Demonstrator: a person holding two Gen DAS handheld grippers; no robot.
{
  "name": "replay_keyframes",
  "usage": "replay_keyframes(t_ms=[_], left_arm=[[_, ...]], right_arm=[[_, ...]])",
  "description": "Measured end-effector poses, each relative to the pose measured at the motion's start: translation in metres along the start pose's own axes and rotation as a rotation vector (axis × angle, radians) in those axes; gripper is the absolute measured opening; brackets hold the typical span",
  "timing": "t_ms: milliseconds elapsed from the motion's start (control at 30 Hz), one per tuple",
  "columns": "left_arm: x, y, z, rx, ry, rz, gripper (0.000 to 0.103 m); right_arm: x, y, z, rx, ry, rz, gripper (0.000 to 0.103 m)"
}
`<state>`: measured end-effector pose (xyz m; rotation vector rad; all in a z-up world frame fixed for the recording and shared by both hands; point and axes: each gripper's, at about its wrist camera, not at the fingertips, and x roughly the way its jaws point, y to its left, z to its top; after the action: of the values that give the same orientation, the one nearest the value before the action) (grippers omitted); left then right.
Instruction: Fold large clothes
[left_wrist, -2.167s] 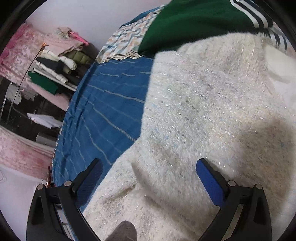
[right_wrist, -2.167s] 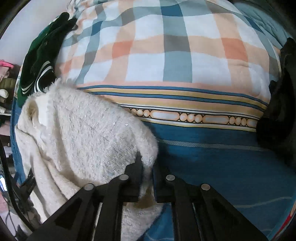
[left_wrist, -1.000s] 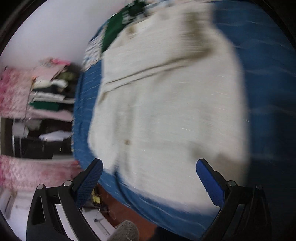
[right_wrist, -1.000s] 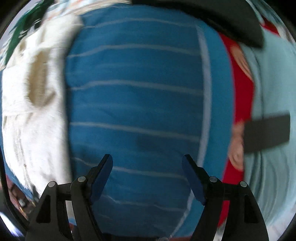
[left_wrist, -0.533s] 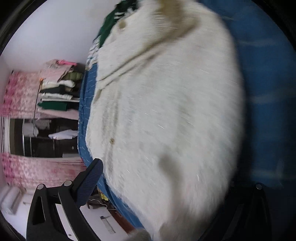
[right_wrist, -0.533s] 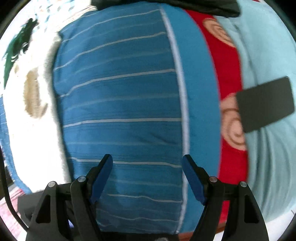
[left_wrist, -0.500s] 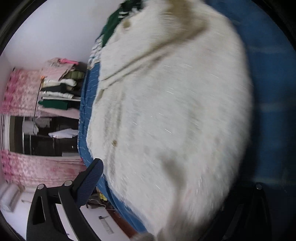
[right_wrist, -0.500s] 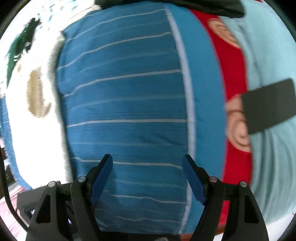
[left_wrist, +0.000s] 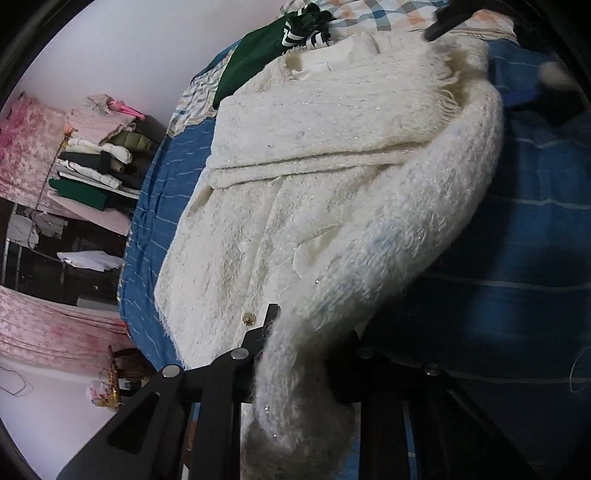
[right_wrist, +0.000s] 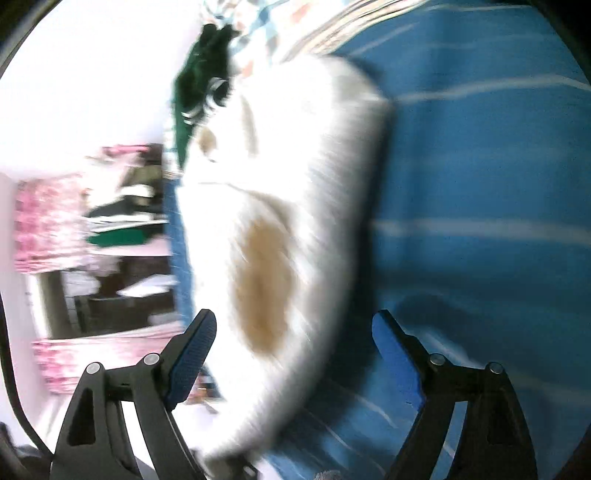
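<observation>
Since the frame half a second back, your left gripper is no longer spread over the cardigan: its fingers are now pinching a sleeve at the bottom centre of the left view. Your right gripper is hanging with fingers spread and holding nothing, over the cardigan's edge at the lower middle of its badly blurred view.

You are working with the cardigan lying across the blue bedsheet, filling the centre of the left view, its collar toward the upper middle beside a green garment.

Judging from this, you are folding the sleeve inward. You are gripping thick, fluffy knit, so it may be slipping out as you carry it. Pulling too hard could be dragging the body off its flat lay and undoing the fold already lying across the chest. With the right side moving fast and blurred, you risk snagging the cloth or bunching the sheet.
</observation>
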<state>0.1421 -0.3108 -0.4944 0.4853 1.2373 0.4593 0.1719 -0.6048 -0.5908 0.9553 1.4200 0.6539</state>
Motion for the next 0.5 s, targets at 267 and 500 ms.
replay_keyframes(t_ms=[267,500], left_arm=[[0.005,0.047,0.009,-0.093,0.059,-0.133,0.021],[0.017,0.151,0.011,-0.241,0.101,-0.261,0.023]], right_arm=[[0.024,0.017,0.006,0.113,0.015,-0.149,0.027],[0.001,0.137,-0.01,-0.013,-0.009,-0.241,0.023]])
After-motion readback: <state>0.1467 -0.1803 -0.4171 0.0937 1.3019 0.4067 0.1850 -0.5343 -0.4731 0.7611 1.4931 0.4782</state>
